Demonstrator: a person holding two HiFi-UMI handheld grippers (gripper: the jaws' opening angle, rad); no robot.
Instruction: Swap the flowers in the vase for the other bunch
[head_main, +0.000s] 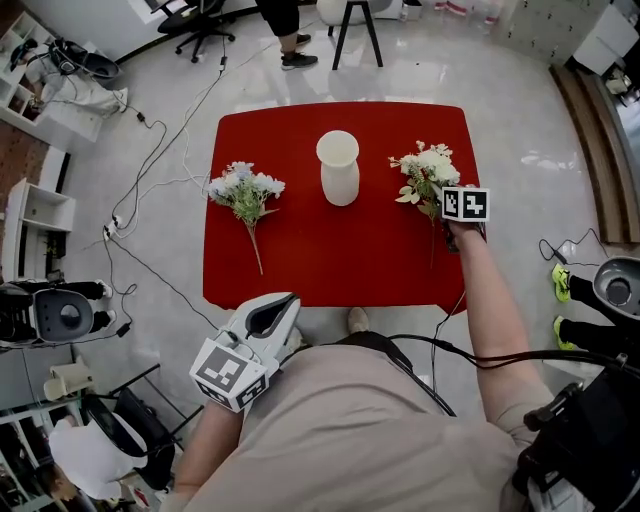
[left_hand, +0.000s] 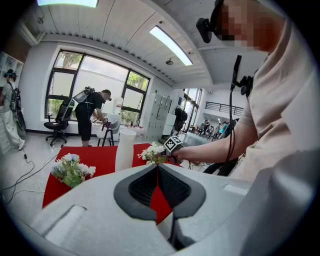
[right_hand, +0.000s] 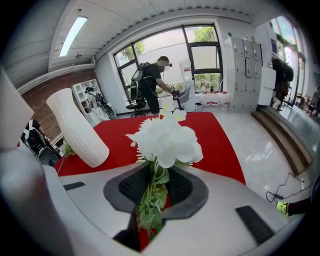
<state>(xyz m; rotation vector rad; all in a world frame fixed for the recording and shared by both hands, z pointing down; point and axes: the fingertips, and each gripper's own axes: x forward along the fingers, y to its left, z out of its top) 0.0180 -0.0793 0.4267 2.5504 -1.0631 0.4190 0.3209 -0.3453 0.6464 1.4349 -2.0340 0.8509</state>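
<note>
Head view: right gripper (head_main: 445, 222) is clamped on the white flower bunch's (head_main: 425, 170) stems at 3 o'clock of the white vase (head_main: 338, 168). The blue-white bunch (head_main: 245, 188) lies at 9 o'clock. The left gripper's (head_main: 281, 311) jaws are together.

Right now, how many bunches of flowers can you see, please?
2. A blue-white bunch lies on the red table left of the vase; a white bunch is right of the vase, stems clamped in the right tool. The vase looks empty.
</note>
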